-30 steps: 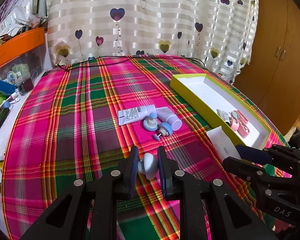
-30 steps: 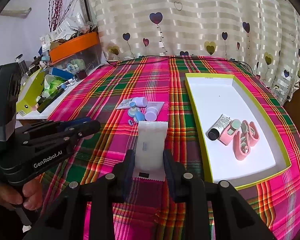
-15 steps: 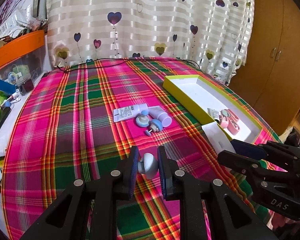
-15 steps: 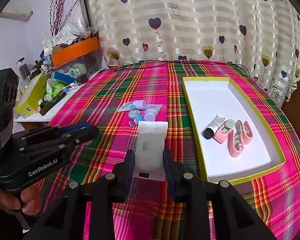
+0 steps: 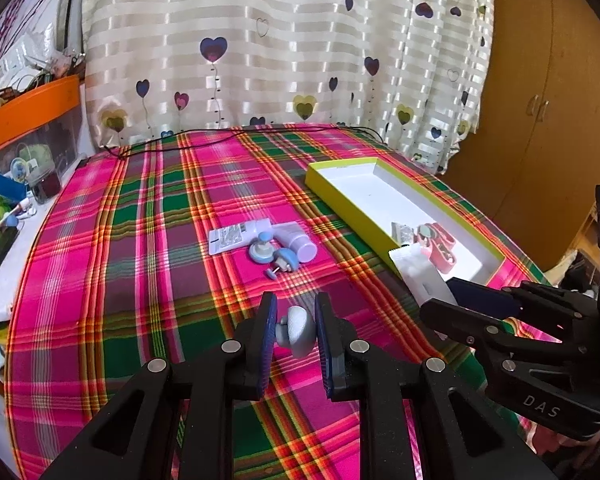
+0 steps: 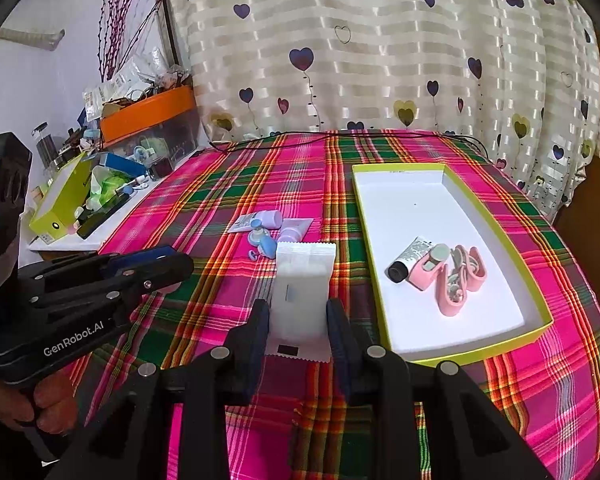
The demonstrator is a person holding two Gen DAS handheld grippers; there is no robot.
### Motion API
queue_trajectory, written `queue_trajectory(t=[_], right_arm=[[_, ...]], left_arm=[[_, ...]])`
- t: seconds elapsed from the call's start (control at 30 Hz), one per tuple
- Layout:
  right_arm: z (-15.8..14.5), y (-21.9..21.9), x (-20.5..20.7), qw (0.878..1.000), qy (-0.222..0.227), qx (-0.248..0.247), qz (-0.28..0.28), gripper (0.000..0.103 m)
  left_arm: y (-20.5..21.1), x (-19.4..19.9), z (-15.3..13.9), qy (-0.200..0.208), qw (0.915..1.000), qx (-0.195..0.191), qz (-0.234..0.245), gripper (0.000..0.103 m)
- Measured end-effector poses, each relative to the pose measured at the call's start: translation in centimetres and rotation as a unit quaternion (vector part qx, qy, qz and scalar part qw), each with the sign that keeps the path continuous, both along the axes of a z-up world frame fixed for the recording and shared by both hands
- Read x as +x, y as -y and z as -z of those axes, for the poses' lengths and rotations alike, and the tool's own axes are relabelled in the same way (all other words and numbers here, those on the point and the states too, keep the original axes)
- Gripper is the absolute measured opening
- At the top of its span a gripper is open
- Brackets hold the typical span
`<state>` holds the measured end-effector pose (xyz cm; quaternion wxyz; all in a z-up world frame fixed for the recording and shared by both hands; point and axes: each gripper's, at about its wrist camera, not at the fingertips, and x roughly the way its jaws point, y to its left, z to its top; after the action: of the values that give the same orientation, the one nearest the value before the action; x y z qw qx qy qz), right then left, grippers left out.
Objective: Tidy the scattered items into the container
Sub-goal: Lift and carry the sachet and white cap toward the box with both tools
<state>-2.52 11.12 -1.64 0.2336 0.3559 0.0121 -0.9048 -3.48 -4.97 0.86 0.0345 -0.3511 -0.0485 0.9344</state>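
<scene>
tablecloth in pink, green and red plaid covered the whole work surface, with a heart-print curtain hanging behind it. the yellow-rimmed white container lay on the cloth and served as the landmark. inside the container, toward its near end, lay pink clip-like pieces and a small grey tube with a black cap, all touching in one cluster. to the left of the container, well apart from it, a small pile of loose items rested on the cloth: a white tube, a lilac bottle and little blue round pieces. beyond that pile, far left of the container, an orange-lidded bin sat among clutter.

the right gripper was pinching a white sachet by its sides, raised just left of the container's near corner. the left gripper was clamped on a small pale blue-grey knob-shaped piece, lifted above the cloth, further left of the container than the sachet and nearer than the loose pile. a hand showed under the left gripper's handle.
</scene>
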Motion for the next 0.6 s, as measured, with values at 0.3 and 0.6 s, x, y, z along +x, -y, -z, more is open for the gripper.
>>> queue_trajectory(t=[0.3, 0.6], right_arm=[[-0.1, -1.1, -0.2, 1.000, -0.002, -0.005, 0.011, 0.030], [-0.3, -2.3, -0.8, 1.000, -0.005, -0.009, 0.020, 0.030]], left_arm=[[-0.8, -0.3, -0.3, 0.000, 1.0000, -0.002, 0.008, 0.020], [-1.7, -1.0, -0.4, 0.002, 0.9999, -0.004, 0.016, 0.020]])
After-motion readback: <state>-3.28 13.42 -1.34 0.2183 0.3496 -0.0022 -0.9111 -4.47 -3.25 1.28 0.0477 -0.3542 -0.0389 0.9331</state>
